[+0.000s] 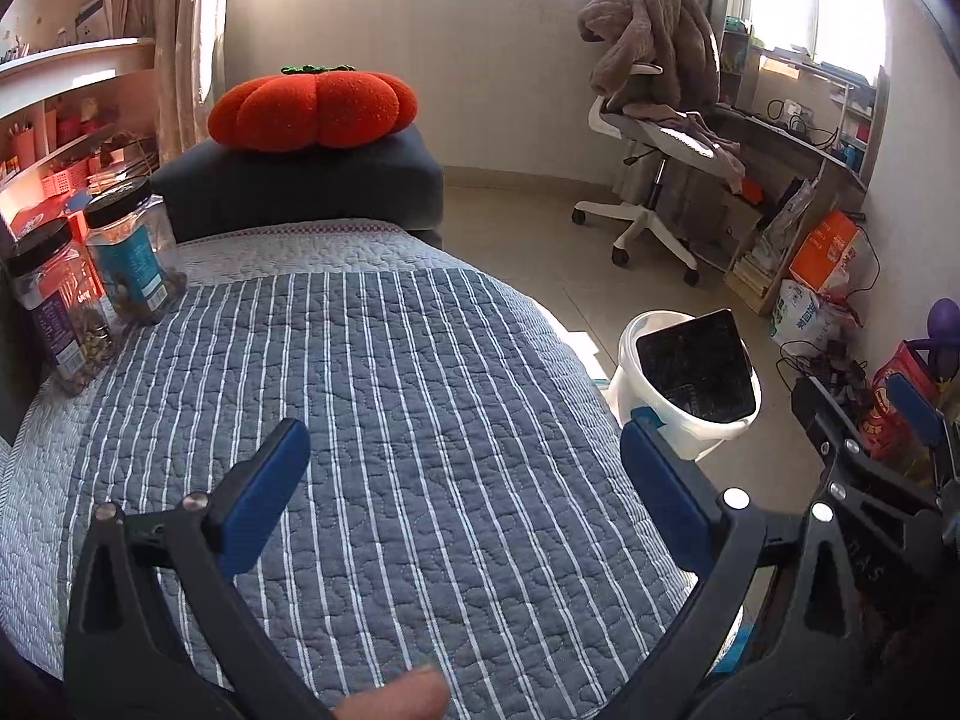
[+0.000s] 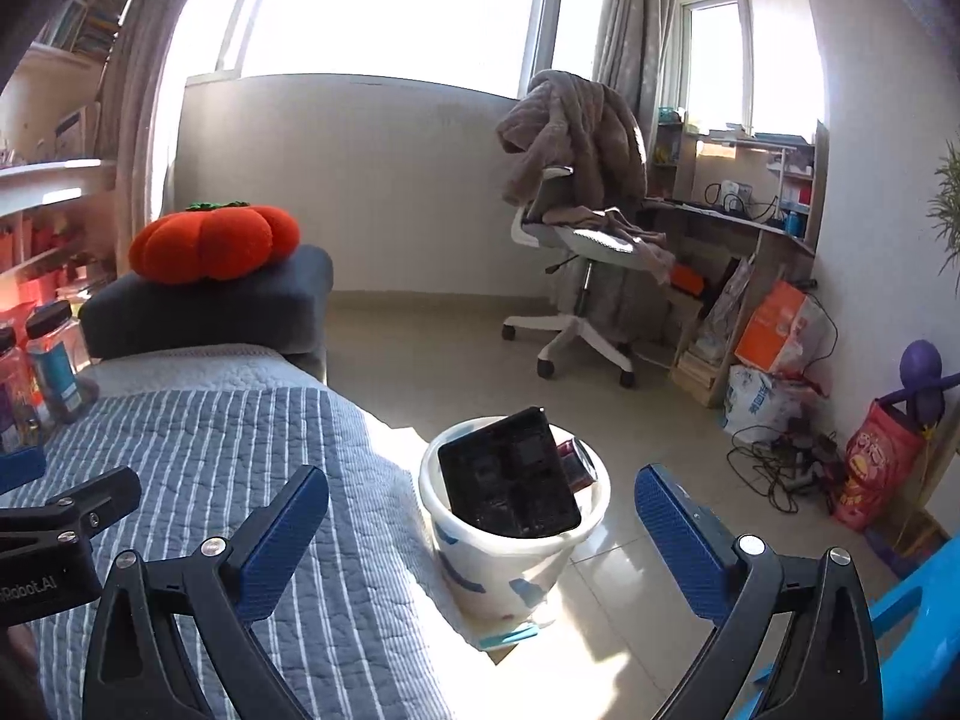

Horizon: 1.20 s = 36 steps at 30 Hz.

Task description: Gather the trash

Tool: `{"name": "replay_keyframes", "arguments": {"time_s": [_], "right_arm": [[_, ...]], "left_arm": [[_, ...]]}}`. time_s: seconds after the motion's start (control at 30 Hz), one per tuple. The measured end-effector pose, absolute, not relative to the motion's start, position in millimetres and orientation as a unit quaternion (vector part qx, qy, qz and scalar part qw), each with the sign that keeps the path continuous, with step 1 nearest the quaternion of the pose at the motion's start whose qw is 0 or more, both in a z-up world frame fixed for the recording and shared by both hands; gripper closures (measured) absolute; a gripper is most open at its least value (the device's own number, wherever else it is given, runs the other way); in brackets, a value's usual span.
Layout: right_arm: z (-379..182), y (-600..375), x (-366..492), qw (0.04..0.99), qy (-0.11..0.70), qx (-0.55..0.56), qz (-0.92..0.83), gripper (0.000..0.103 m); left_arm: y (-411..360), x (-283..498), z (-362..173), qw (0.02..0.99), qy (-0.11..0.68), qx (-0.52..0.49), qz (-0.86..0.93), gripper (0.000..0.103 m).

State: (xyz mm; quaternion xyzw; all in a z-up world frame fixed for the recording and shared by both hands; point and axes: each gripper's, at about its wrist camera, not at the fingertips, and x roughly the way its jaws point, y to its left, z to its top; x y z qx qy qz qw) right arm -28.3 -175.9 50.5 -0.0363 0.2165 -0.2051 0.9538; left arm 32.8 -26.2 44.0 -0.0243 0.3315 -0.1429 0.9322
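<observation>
- Holding both grippers with jaws spread and nothing in them, your left gripper (image 1: 462, 492) hangs over the striped blanket (image 1: 384, 372) and your right gripper (image 2: 480, 534) frames the white bucket (image 2: 516, 564) at lower centre.
- One black tray (image 2: 510, 474) and one dark packet (image 2: 579, 462) already stick out of that bucket, so the collecting looks near done.
- No loose trash shows on the blanket; your next move, I judge, is a sweep for leftovers.
- Counted: two jars (image 1: 90, 276) at the left edge, one pumpkin cushion (image 1: 312, 111), one office chair (image 2: 576, 276).
</observation>
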Motion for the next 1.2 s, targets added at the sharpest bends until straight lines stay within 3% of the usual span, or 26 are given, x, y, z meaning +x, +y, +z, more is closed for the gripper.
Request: {"name": "replay_keyframes", "arguments": {"time_s": [1.2], "right_arm": [[45.9,-181.5,-24.4,0.952,0.234,-0.03,-0.193,0.0]], "left_arm": [[-25.5,33.1,41.5,0.935,0.331,-0.015,-0.13,0.001]]}}
